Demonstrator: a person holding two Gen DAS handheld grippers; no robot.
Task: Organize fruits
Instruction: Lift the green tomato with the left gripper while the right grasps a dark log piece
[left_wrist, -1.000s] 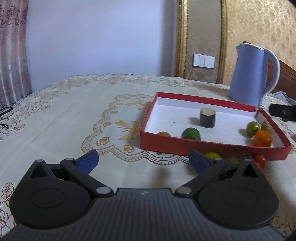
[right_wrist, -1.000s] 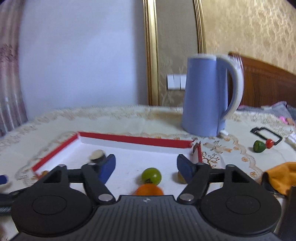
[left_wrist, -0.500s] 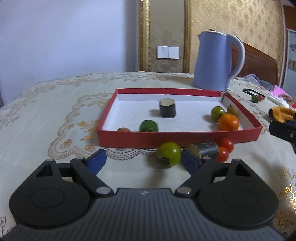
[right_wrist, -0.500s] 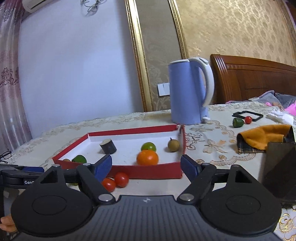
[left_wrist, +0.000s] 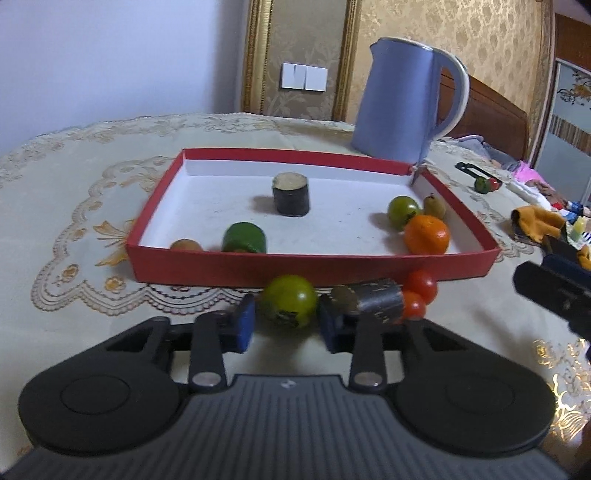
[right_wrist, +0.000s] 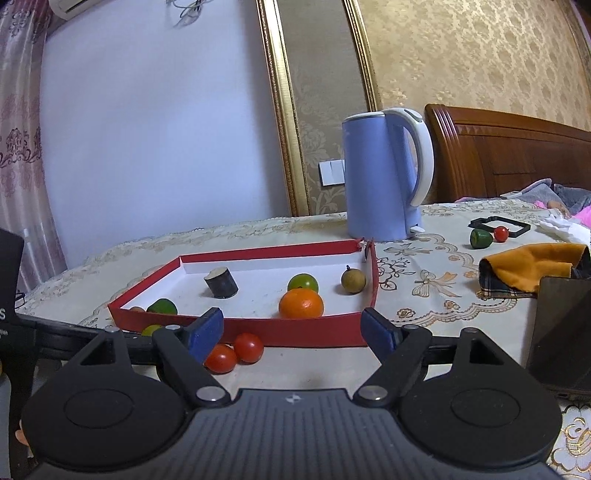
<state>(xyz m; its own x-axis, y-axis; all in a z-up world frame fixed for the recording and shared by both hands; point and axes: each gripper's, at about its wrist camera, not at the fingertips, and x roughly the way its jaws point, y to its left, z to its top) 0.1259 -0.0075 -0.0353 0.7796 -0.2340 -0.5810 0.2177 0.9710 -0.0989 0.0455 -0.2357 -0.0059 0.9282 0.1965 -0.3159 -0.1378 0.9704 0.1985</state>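
The left tool (left_wrist: 284, 325) has its pads on either side of a green tomato (left_wrist: 290, 304) on the table (left_wrist: 74, 229), just in front of the red tray (left_wrist: 314, 264); contact is unclear. The right tool (right_wrist: 293, 330) is spread wide, empty, beside two red tomatoes (right_wrist: 234, 352).
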